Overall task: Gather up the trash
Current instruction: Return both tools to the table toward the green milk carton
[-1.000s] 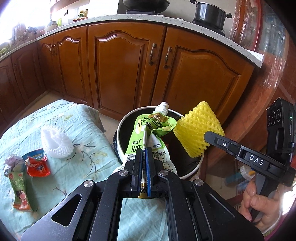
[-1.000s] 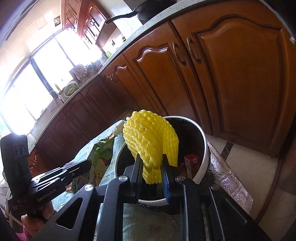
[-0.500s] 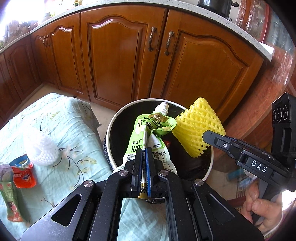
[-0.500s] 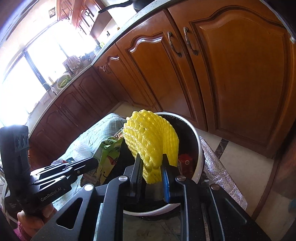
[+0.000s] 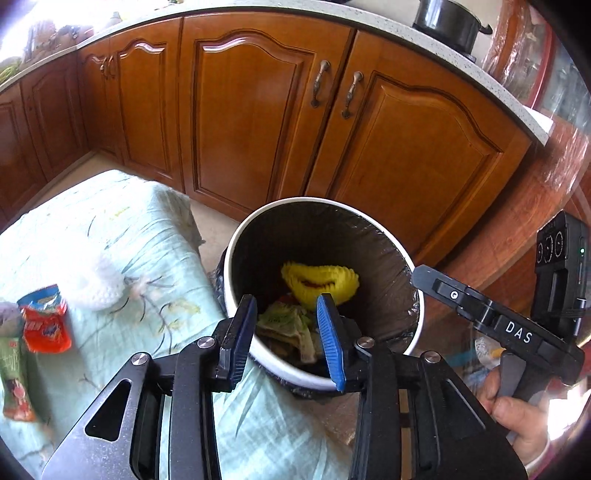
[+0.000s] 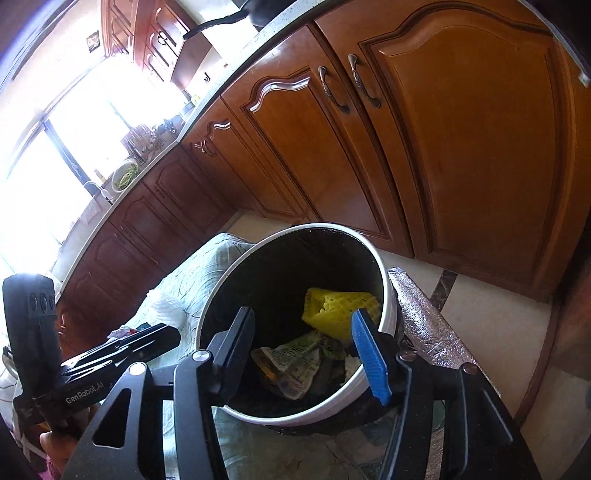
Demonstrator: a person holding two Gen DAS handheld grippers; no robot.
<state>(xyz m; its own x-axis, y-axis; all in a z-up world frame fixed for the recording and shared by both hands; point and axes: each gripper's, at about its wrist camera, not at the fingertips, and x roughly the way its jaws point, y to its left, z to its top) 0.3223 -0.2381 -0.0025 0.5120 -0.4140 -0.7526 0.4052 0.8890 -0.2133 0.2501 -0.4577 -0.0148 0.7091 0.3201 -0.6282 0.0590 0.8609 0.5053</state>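
A white bin with a black liner [image 5: 376,229] [image 6: 386,295] stands beside the cloth-covered table. Inside it lie the yellow foam net [image 5: 319,282] [image 6: 341,308] and the green drink pouch [image 5: 286,326] [image 6: 299,363]. My left gripper [image 5: 286,341] is open and empty, above the bin's near rim. My right gripper [image 6: 306,356] is open and empty over the bin; its body shows in the left wrist view [image 5: 495,325]. On the table lie a white foam net [image 5: 98,284], a red snack packet [image 5: 46,319] and a green wrapper [image 5: 13,376].
The table has a pale green flowered cloth [image 5: 122,229]. Brown wooden cabinets [image 5: 251,110] run behind the bin under a stone counter with a black pot [image 5: 448,24]. A silvery foil mat [image 6: 428,321] lies on the tiled floor right of the bin.
Both grippers opened. The green pouch dropped from the left and the yellow foam net from the right; both now lie inside the bin.
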